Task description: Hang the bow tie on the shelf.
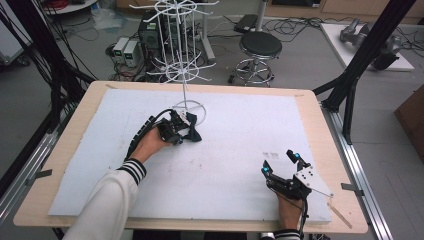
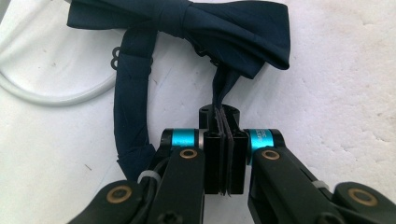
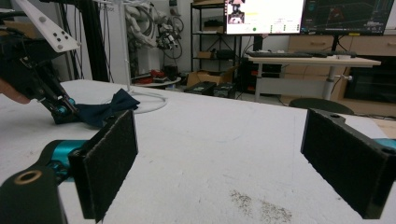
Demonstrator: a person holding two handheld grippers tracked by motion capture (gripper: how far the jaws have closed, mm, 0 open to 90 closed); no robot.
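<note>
A dark navy bow tie [image 1: 193, 131] lies on the white board near the foot of a wire stand. My left gripper [image 1: 180, 136] is shut on a fold of the tie's fabric. In the left gripper view the pads [image 2: 212, 158] pinch that thin dark layer just below the bow [image 2: 205, 28], and the neck strap [image 2: 133, 107] loops away to the left. My right gripper [image 1: 280, 162] rests near the board's front right corner, open, nothing between its pads [image 3: 109, 154]. The right gripper view shows the bow tie [image 3: 109, 108] and the left gripper [image 3: 60, 109] far off at left.
A white wire display stand [image 1: 185, 50] rises just behind the tie, and its base ring [image 2: 51, 95] lies close to the strap. The white foam board [image 1: 240, 135] covers a wooden table. A stool [image 1: 260, 47] and cables are on the floor beyond.
</note>
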